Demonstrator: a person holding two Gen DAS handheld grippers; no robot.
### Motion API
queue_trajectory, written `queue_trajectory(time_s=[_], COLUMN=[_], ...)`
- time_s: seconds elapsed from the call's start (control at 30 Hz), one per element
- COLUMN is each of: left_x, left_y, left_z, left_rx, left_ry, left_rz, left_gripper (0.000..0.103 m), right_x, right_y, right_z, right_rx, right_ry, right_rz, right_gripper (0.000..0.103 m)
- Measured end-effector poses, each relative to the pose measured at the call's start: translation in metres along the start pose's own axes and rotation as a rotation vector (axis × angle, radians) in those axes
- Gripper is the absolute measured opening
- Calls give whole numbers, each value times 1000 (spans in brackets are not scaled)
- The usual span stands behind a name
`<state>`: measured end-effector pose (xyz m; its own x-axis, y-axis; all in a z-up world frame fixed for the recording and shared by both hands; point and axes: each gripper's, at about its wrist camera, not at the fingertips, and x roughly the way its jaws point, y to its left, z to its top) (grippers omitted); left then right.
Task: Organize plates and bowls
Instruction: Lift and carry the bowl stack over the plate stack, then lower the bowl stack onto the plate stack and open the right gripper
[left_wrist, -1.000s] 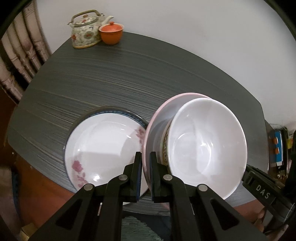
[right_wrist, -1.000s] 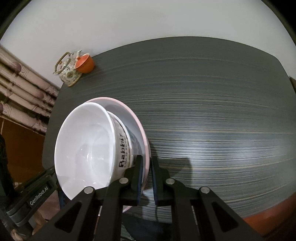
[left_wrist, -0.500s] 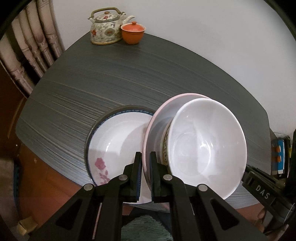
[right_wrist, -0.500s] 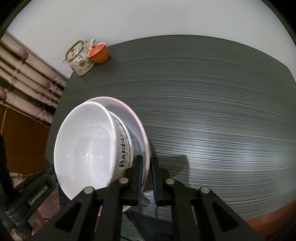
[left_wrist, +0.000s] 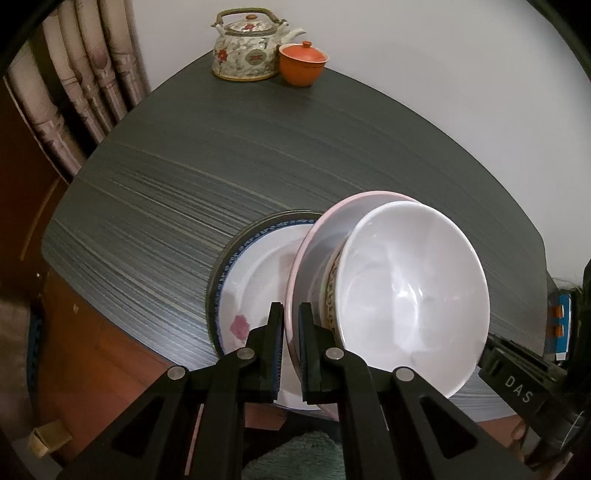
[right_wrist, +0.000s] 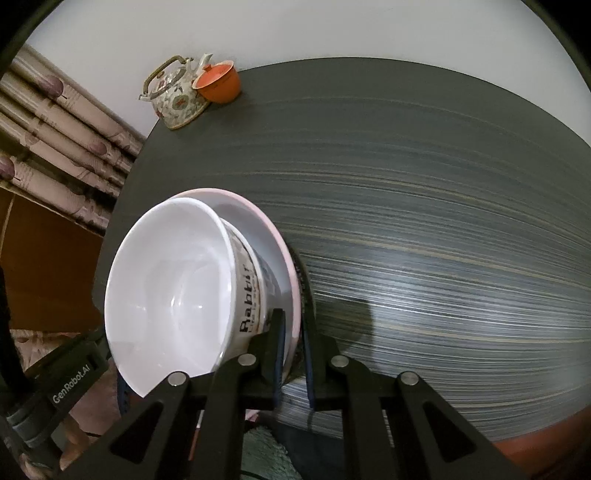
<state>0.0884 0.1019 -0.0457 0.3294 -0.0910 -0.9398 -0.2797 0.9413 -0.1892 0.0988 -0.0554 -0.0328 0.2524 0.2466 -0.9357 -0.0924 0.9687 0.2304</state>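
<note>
A pink plate (left_wrist: 317, 258) carries a white bowl (left_wrist: 406, 295) lettered "Rabbit" on its side (right_wrist: 247, 295). My left gripper (left_wrist: 291, 310) is shut on the plate's near left rim. On the opposite rim my right gripper (right_wrist: 293, 317) is shut too, and the plate (right_wrist: 273, 251) hangs between the two. Beneath it on the dark table (left_wrist: 184, 177) lies a blue-rimmed white plate (left_wrist: 258, 266) with pink flowers; the pink plate covers its right part. In the right wrist view only a dark sliver of that lower plate's edge (right_wrist: 303, 280) shows.
A flowered teapot (left_wrist: 247, 44) and an orange lidded cup (left_wrist: 303, 62) stand at the table's far corner by the wall. Curtains (left_wrist: 74, 74) hang to the left. The table's front edge lies just under the grippers, with a floor mat (left_wrist: 295, 454) below.
Both grippers have carried the pink plate and bowl leftward, so it now overlaps the blue-rimmed plate. The teapot and cup look nearer. Both grips have stayed the same.
</note>
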Motion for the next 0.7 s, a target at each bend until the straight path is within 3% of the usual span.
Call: queue_trajectory(time_s=[0.7], left_x=[15], left_y=[34], left_z=[4], left_rx=[-38], left_ry=[9], left_rz=[-7], left_gripper=[4], right_x=[10], right_y=[18], right_z=[-6], right_rx=[-8], right_ry=[25], right_rz=[-26], right_gripper=[10])
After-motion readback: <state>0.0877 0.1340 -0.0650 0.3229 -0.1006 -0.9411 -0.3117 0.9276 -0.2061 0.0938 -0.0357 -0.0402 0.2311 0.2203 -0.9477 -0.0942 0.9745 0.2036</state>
